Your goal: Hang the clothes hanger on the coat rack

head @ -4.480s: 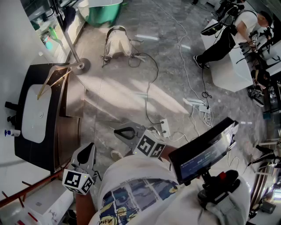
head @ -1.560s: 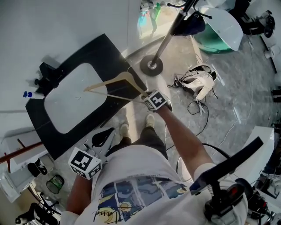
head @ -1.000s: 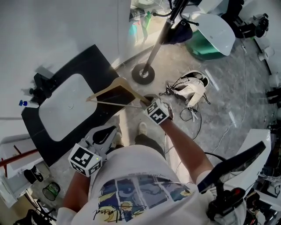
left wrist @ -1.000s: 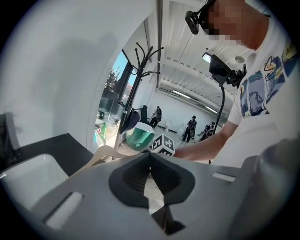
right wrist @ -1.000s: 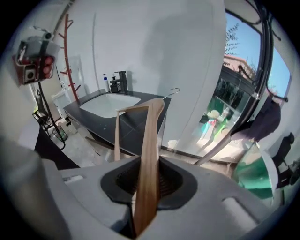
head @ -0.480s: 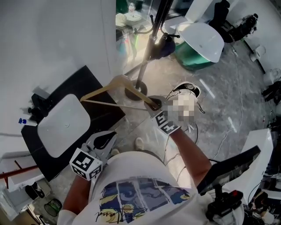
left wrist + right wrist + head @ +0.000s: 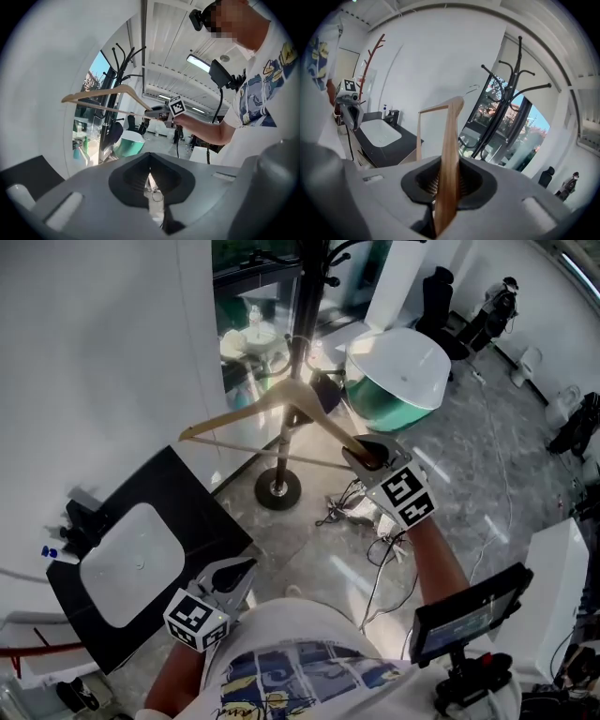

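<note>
The rack (image 7: 302, 306) stands by the window, its pole rising from a round base on the floor and its curved prongs spreading at the top, which shows best in the right gripper view (image 7: 511, 77). The black surface (image 7: 192, 498) with the white basin lies well below and to the left, bare of any task thing.

The hanger (image 7: 281, 407) is in the air, carried by one end. In the head view its peak crosses in front of the rack's pole, but in the right gripper view it stands apart from the prongs, with nothing hooked. I judge the step in hand to be the carry up to the rack, with the hanging not yet done.

The right tool (image 7: 367, 454) is clamped on the end of the wooden arm, where arm and bar meet, so the rest of the hanger reaches out ahead of the jaws (image 7: 450, 140). The left tool (image 7: 230, 576) is low by the person's body, jaws all but together on nothing (it looks on from below).

The thin wire hook (image 7: 472, 87) at the far peak is small and faint. The next move calls for bringing that hook above a prong, turning it to face the prong, then lowering it on. Gripped so far from the hook, small wrist errors will likely swing it wide.
</note>
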The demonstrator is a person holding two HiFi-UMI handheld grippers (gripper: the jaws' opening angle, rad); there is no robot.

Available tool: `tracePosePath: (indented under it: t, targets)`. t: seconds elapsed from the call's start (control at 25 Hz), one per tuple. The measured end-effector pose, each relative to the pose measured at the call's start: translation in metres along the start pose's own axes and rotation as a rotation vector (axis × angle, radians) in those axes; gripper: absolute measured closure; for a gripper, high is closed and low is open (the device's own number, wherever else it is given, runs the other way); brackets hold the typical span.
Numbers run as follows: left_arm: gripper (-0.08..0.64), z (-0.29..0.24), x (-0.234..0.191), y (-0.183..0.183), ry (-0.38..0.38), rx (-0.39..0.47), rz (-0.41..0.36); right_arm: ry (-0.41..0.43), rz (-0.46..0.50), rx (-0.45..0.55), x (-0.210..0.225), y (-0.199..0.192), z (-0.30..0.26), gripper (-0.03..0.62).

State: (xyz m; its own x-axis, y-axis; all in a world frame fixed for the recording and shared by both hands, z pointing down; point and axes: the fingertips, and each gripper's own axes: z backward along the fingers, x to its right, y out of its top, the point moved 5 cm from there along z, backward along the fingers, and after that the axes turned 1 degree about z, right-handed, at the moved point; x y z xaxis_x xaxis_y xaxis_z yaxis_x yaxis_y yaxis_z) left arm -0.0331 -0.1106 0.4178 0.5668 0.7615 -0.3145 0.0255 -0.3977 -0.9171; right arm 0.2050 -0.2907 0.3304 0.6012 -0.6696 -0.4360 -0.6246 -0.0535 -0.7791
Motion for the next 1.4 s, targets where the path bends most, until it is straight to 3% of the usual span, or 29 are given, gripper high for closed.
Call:
tracePosePath:
  t: [0.32, 0.6, 1.04, 1.4]
  targets:
    - [0.558, -0.029, 0.003, 0.006, 0.011, 0.025, 0.003, -0.089, 0.068, 0.074, 0.102, 0.03, 0.025, 0.528]
    - [0.558, -0.044, 0.003, 0.011, 0.065, 0.049, 0.011, -0.074, 0.091, 0.071, 0.157, 0.034, 0.01, 0.529]
    - [0.558, -0.053, 0.002, 0.008, 0.177, 0.063, 0.038, 0.007, 0.105, 0.041, 0.187, 0.0, -0.055, 0.53]
    - [0.558, -0.053, 0.0, 0.007, 0.217, 0.032, 0.048, 0.005, 0.116, 0.063, 0.198, -0.01, -0.085, 0.532]
